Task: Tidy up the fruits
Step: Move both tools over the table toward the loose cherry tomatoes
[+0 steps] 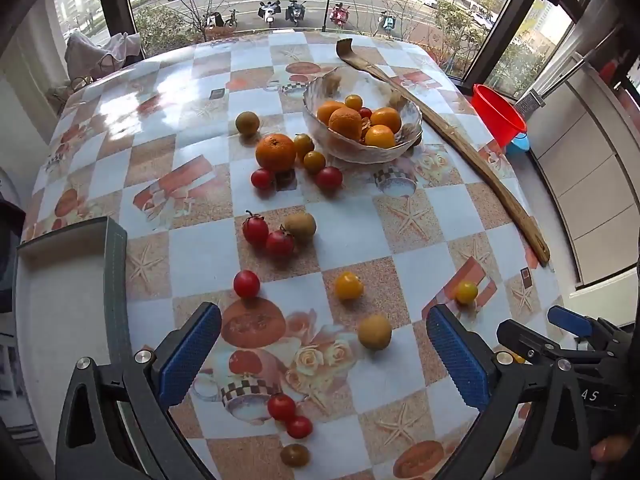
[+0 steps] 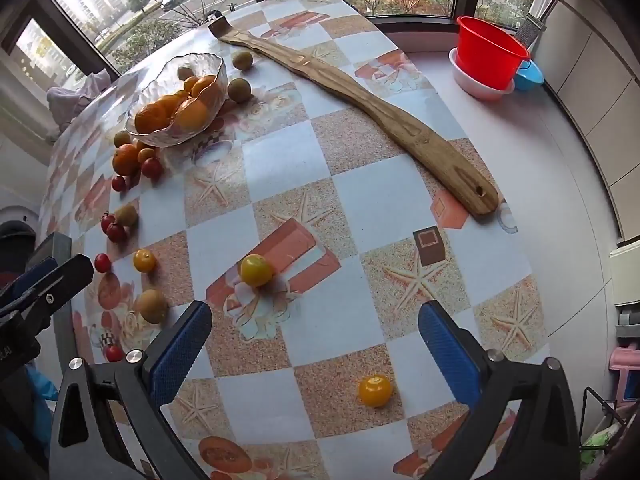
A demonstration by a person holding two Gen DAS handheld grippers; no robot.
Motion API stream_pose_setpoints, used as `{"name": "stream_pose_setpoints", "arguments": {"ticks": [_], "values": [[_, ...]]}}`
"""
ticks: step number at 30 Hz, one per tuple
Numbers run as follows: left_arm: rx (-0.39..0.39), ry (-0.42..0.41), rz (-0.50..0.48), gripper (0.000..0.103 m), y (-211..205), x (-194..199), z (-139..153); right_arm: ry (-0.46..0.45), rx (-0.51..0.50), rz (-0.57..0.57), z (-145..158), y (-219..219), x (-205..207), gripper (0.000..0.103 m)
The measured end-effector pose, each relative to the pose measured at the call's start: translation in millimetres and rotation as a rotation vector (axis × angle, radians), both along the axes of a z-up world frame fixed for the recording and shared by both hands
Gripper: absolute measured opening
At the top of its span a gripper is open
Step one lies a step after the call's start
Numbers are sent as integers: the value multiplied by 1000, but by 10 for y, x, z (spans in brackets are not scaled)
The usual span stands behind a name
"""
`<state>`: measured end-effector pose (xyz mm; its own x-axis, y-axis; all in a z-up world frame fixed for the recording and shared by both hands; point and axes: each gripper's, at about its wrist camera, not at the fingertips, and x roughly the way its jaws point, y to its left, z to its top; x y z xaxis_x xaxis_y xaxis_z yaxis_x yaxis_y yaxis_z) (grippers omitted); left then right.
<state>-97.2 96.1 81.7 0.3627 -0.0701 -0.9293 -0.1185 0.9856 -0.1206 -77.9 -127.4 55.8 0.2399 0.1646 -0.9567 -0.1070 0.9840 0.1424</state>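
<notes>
Mostly the fruits lie loose on the table (image 1: 420, 236): an orange (image 1: 276, 152) and tomatoes beside the glass bowl (image 1: 360, 151) of oranges toward its far edge, a yellow tomato (image 2: 256, 270) nearer the front edge; left gripper (image 1: 324, 356) and right gripper (image 2: 316, 348) both gape wide, holding nothing

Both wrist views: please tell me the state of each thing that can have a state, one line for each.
left gripper: open, empty, above the table.
right gripper: open, empty.
glass bowl: upright, partly filled with oranges.
large orange: loose on the table, beside the bowl.
cherry tomatoes: scattered loose, outside the bowl.
wooden back scratcher: lying flat.
red bucket: upright on the sill.
</notes>
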Motion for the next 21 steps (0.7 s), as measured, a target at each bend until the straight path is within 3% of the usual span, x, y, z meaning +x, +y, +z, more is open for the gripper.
{"name": "stream_pose_setpoints", "arguments": {"ticks": [6,11,21], "values": [[92,169,35,103,258,-453,-4,84,5,76,179,282,-209,103],[69,251,43,103,353,-647,98,174,-6,115,242,445,-308,103],[51,234,29,103,435,-651,400,182,-61,133,460,569,-352,103]]}}
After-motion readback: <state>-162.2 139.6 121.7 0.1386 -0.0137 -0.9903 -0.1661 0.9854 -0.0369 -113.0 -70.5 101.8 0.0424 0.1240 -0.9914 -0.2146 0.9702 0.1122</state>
